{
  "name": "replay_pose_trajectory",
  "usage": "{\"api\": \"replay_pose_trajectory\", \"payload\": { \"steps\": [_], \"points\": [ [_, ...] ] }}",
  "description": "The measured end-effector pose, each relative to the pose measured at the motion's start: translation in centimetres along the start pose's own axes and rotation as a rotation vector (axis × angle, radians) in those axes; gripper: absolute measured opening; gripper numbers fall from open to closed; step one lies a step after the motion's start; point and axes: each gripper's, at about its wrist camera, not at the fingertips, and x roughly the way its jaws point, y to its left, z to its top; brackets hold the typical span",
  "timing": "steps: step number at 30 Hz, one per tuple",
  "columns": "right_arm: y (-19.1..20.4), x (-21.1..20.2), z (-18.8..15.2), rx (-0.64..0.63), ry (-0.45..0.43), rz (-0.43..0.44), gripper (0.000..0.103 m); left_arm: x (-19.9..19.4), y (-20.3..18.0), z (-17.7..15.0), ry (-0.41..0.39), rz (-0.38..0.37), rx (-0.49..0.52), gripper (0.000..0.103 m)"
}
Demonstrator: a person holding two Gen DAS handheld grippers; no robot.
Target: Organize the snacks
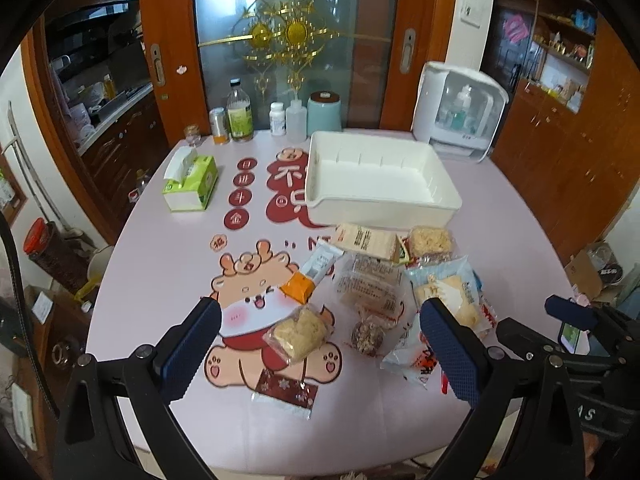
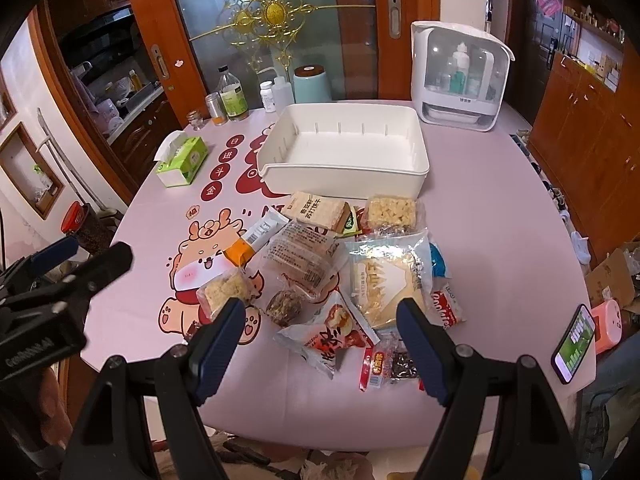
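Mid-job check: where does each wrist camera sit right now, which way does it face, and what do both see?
Left wrist: above the table's near edge, facing the white bin; open left gripper in front, right gripper at its right.
Right wrist: same edge, further right; open right gripper over snacks, left gripper at left.
Shared: bin, snack pile, tissue box.

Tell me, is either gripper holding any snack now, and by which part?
Nothing is held. The left gripper and right gripper are both open above the snacks.
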Motion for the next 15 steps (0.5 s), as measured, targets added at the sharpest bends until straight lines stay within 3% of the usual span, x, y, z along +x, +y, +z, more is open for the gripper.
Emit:
{"api": "replay_pose_trajectory", "payload": {
  "steps": [4,9,15],
  "points": [
    [-0.7,0.8,0.4,0.032,0.001,0.009,0.079,0.4,1.3,0.0,0.002,-0.016,0.006,0.099],
    [-1.8,3.2,0.3,0.076,0.032,-0.052,0.079,1.8,3.6,-0.3,0.038,-0.034,-0.021,0.099],
    [-2.2,7.3,-0.6,0.126,0.121,-0.059,0.078,6.0,6.8,-1.5,0.167,-0.067,-0.077,0.099]
  ]
}}
